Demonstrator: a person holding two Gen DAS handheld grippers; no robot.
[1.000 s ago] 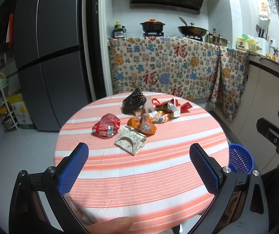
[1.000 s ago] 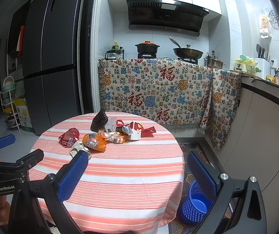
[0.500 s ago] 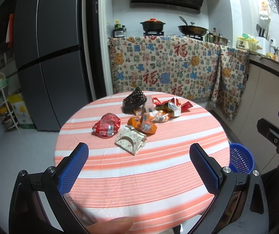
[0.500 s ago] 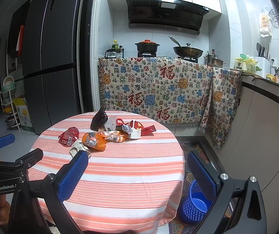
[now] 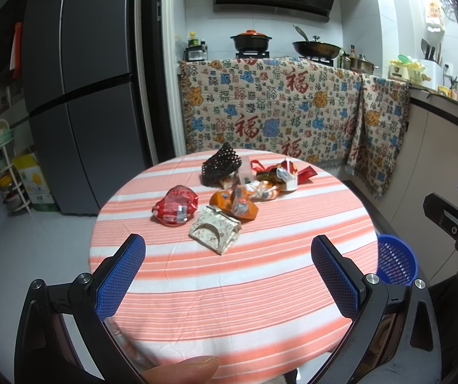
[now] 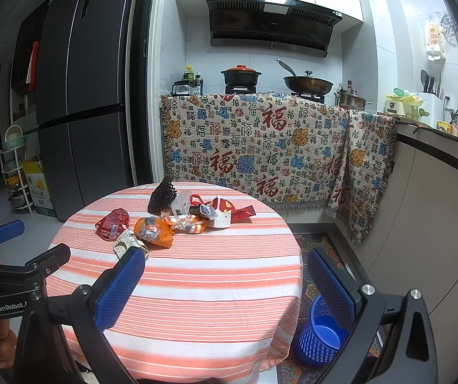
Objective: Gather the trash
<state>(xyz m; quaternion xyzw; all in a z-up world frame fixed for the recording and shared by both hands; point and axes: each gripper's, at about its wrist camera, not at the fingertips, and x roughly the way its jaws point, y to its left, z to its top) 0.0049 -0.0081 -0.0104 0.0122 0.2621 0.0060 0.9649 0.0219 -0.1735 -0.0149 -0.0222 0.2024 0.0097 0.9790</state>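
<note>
Several pieces of trash lie on the far half of a round striped table (image 5: 229, 288): a red wrapper (image 5: 175, 205), a folded paper box (image 5: 215, 229), an orange bag (image 5: 234, 204), a black mesh sleeve (image 5: 220, 168) and a white-and-red carton (image 5: 288, 177). The same pile shows in the right wrist view, with the orange bag (image 6: 153, 232) and the mesh sleeve (image 6: 162, 196). My left gripper (image 5: 229, 275) is open and empty over the near edge. My right gripper (image 6: 224, 288) is open and empty, to the table's right. A blue mesh bin (image 6: 320, 331) stands on the floor by the table.
A dark fridge (image 5: 84, 96) stands at the left with a wire rack (image 5: 4, 166) beside it. A patterned cloth (image 5: 277, 112) hangs over the stove counter behind the table. A counter (image 6: 437, 208) runs along the right. The blue bin also shows in the left wrist view (image 5: 395, 259).
</note>
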